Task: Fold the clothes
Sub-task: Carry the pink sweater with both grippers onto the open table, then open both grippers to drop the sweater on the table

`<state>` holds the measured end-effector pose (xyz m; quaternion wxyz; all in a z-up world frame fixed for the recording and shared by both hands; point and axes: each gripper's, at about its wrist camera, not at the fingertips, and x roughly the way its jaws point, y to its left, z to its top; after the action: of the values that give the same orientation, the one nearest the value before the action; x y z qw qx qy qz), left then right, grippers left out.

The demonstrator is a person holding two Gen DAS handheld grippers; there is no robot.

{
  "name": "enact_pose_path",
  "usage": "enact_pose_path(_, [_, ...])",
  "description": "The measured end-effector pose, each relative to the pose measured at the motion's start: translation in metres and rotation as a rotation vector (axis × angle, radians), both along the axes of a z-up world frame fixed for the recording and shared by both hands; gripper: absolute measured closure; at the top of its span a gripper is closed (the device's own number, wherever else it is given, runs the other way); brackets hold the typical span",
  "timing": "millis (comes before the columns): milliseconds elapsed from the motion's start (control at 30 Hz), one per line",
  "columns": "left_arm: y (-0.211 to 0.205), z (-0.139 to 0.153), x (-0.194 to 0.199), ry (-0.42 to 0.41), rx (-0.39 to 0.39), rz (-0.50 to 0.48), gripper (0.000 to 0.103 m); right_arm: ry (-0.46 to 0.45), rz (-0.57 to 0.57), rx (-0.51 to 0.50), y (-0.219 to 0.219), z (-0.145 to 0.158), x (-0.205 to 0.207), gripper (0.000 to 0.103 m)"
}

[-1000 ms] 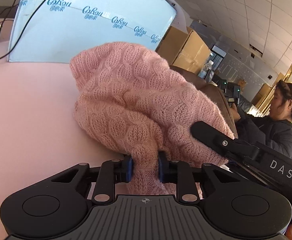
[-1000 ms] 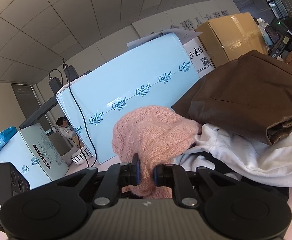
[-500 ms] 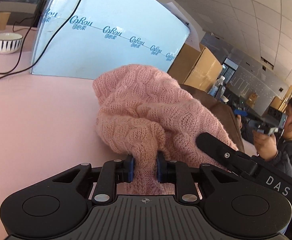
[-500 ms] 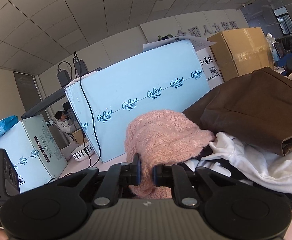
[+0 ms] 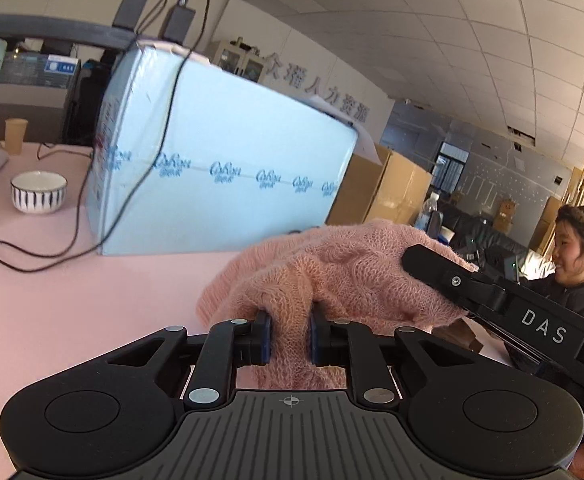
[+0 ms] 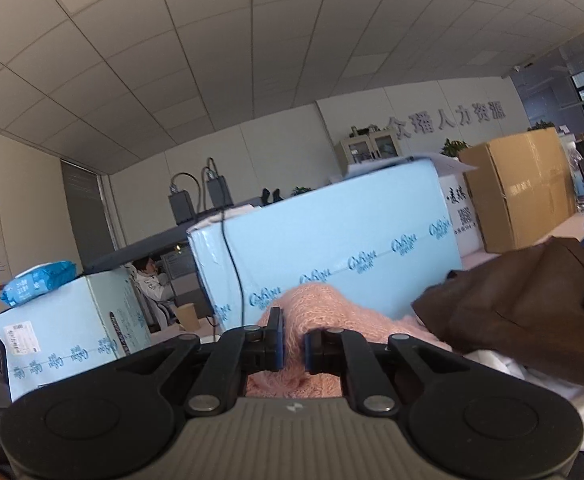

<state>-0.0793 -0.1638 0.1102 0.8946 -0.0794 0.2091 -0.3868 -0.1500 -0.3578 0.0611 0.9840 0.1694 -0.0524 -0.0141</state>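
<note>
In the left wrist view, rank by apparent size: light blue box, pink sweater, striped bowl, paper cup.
1. light blue box
2. pink sweater, though its nearness to the camera inflates it
3. striped bowl
4. paper cup, farther off, so unsure

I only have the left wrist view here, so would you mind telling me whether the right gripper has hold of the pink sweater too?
Observer: Yes, the right gripper is shut on a fold of the pink sweater.
Operator: Thank you. What lies to the right of the sweater?
Observer: A brown garment, heaped on top of a white garment.
Operator: Anything to the left that I cannot see?
Observer: A smaller blue box with a blue packet on top.
</note>
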Motion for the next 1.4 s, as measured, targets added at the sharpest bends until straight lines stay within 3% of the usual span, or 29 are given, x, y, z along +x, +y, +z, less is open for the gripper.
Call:
enact_pose_path(100, [0.045, 0.014, -0.005, -0.036, -0.031, 0.060, 0.087, -0.037, 0.097, -0.020, 0.026, 0.011, 0.000, 0.093])
enact_pose_path(333, [0.165, 0.009, -0.013, 0.046, -0.062, 0.244, 0.087, -0.007, 0.362, -0.130, 0.103, 0.018, 0.014, 0.093])
enact_pose_path(500, [0.224, -0.016, -0.029, 0.124, 0.000, 0.357, 0.087, 0.125, 0.577, -0.160, 0.160, -0.004, 0.032, 0.093])
enact_pose_path(567, [0.252, -0.033, -0.034, 0.195, 0.013, 0.397, 0.086, 0.189, 0.648, -0.173, 0.177, -0.017, 0.038, 0.093])
enact_pose_path(733, [0.306, -0.059, -0.039, 0.362, -0.040, 0.468, 0.086, 0.318, 0.770, -0.220, 0.214, -0.051, 0.043, 0.093])
enact_pose_path(1033, [0.337, -0.043, -0.059, 0.333, 0.044, 0.517, 0.073, 0.404, 0.864, -0.274, 0.245, -0.079, 0.041, 0.093])
enact_pose_path(1200, [0.351, -0.023, -0.075, 0.250, 0.154, 0.591, 0.038, 0.430, 0.873, -0.267, 0.245, -0.085, 0.048, 0.093])
enact_pose_path(1333, [0.346, -0.016, -0.084, 0.243, 0.180, 0.540, 0.033, 0.459, 0.900, -0.224, 0.247, -0.091, 0.058, 0.090])
enact_pose_path(1400, [0.337, -0.014, -0.085, 0.248, 0.176, 0.484, 0.031, 0.474, 0.925, -0.157, 0.240, -0.091, 0.063, 0.082])
